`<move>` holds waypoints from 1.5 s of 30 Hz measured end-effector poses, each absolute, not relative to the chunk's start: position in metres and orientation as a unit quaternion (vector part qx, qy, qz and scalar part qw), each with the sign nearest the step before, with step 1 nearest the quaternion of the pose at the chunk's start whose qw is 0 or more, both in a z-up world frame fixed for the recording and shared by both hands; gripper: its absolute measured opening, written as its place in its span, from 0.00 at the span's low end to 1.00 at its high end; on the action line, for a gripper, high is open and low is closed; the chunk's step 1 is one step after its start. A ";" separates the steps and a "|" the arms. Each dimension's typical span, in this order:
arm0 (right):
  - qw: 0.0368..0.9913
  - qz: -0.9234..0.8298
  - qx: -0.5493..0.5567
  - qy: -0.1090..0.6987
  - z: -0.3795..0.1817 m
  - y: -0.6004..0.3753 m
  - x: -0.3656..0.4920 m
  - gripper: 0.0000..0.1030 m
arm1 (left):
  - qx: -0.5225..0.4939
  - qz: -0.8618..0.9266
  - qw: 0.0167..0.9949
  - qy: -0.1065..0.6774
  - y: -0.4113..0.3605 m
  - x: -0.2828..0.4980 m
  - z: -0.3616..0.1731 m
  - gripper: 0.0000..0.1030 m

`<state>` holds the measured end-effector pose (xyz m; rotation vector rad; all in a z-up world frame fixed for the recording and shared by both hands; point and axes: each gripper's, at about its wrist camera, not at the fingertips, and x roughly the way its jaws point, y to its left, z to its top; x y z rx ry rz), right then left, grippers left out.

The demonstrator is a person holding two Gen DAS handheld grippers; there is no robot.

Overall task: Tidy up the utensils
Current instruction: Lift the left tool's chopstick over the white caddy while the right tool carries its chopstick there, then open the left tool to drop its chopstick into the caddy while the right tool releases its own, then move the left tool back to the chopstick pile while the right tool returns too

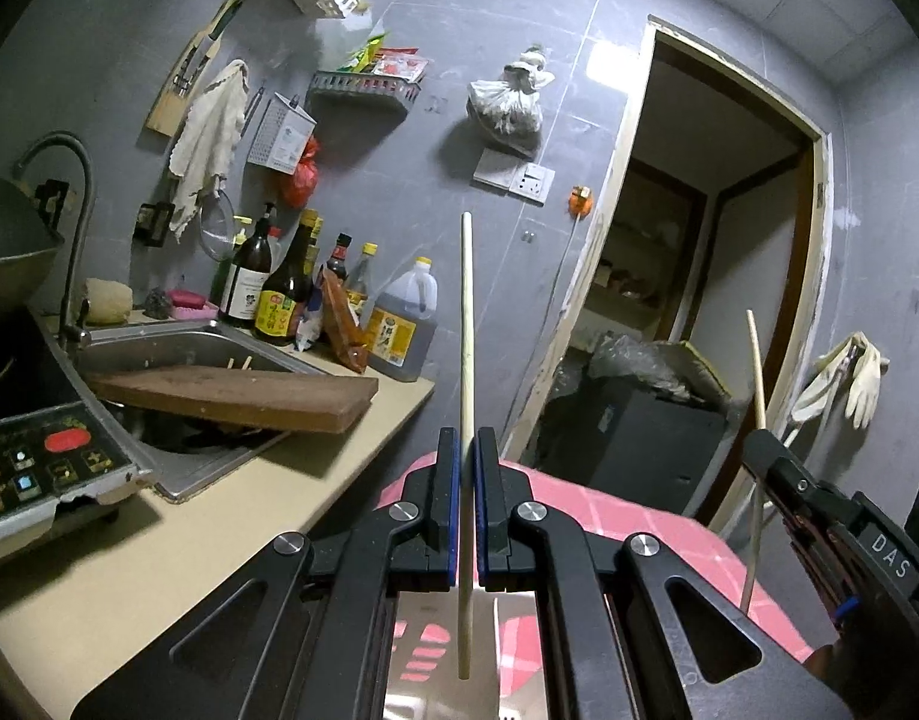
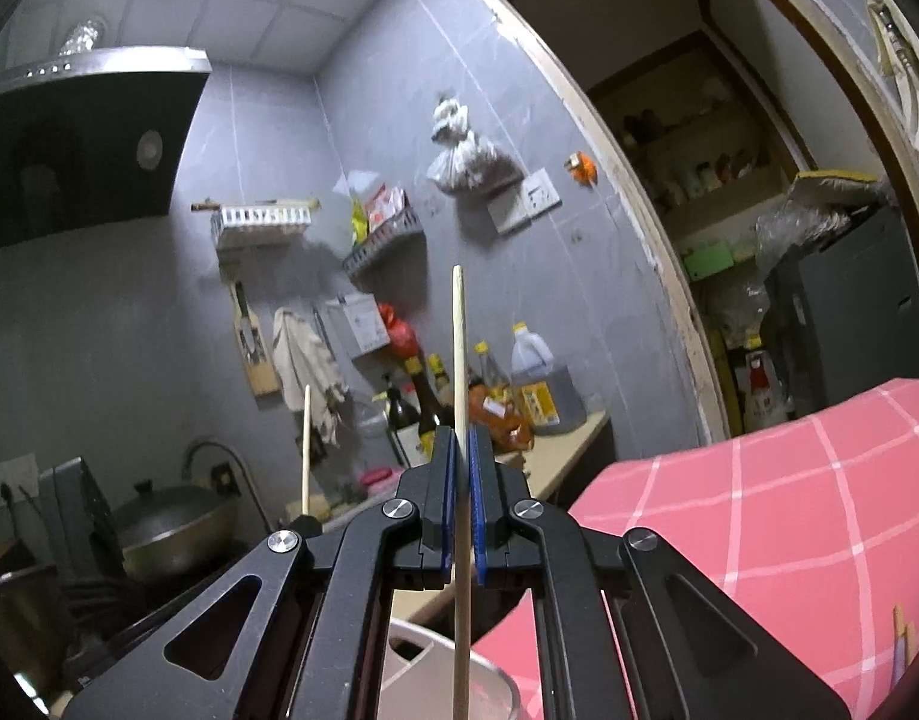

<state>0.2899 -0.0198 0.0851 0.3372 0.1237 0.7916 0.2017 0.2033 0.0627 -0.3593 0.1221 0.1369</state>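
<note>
Chopsticks in transit: left tongs (image 1: 466, 450) clamp one chopstick (image 1: 466, 324) upright, right tongs (image 2: 463, 450) clamp the other chopstick (image 2: 458, 360), both held in the air beside the tabletop (image 1: 159, 546). Carry step, I'd say. Next: find the holder, likely the white container (image 2: 417, 660) below, and lower tips in before releasing.

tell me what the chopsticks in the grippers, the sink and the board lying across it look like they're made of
Chopstick in the left gripper and chopstick in the right gripper: pale, matte, uncoated, likely bamboo or light wood.
Sink: stainless steel, going by its grey brushed sheen and reflections.
Cutting board: thick dark brown wood with a worn, stained, dull surface.
</note>
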 end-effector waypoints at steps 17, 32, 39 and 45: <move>0.915 0.374 0.089 0.119 0.069 -0.021 0.271 0.03 | -0.119 0.075 0.981 0.131 0.181 0.189 0.041 0.03; 0.924 0.357 0.070 0.115 0.076 -0.039 0.258 0.26 | -0.137 0.051 0.980 0.133 0.172 0.173 0.052 0.32; 0.941 0.320 0.076 0.084 0.094 -0.081 0.237 0.67 | -0.133 0.034 0.984 0.110 0.149 0.157 0.069 0.66; 0.954 0.281 0.077 0.070 0.106 -0.133 0.211 0.89 | -0.130 0.002 0.987 0.090 0.116 0.144 0.077 0.92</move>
